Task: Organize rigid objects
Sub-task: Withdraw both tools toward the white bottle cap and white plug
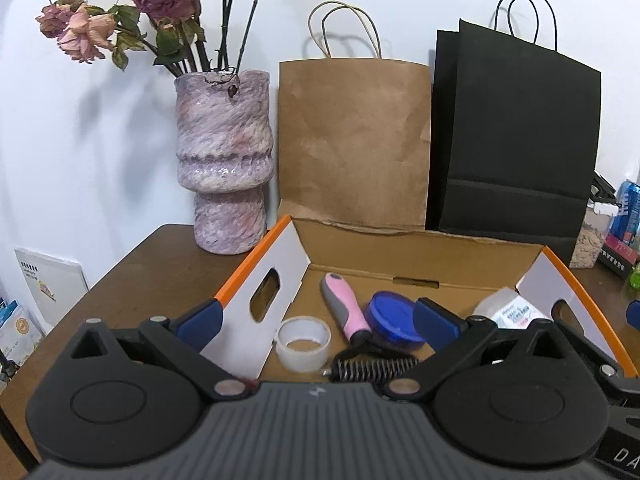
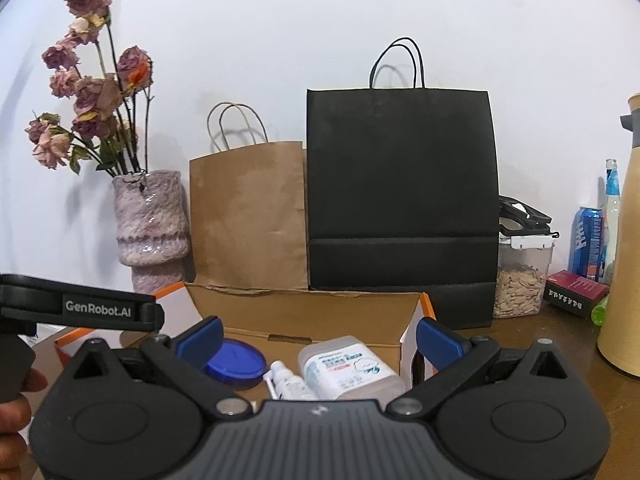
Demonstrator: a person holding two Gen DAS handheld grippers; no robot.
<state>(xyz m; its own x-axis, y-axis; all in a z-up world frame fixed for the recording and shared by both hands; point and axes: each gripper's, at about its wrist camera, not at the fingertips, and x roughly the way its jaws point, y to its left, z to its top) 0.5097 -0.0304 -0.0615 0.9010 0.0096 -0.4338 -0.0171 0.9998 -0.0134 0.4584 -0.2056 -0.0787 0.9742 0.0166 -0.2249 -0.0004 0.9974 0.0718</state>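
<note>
An open cardboard box [image 1: 400,256] with orange-edged flaps sits on the brown table. In it lie a clear tape roll [image 1: 303,343], a pink-handled pet brush [image 1: 348,312], a blue round lid [image 1: 394,320] and a white wipes pack [image 1: 514,312]. My left gripper [image 1: 316,320] is open and empty above the box's near side. In the right wrist view the box [image 2: 304,312] holds the blue lid [image 2: 236,364], a small spray bottle [image 2: 288,384] and the wipes pack [image 2: 348,368]. My right gripper [image 2: 318,340] is open and empty above them.
Behind the box stand a brown paper bag [image 1: 352,140], a black paper bag [image 1: 516,140] and a pink vase [image 1: 226,160] with dried roses. At the right are a seed container [image 2: 520,280], a blue can [image 2: 587,240], a red box [image 2: 576,292] and a tan jug [image 2: 624,260].
</note>
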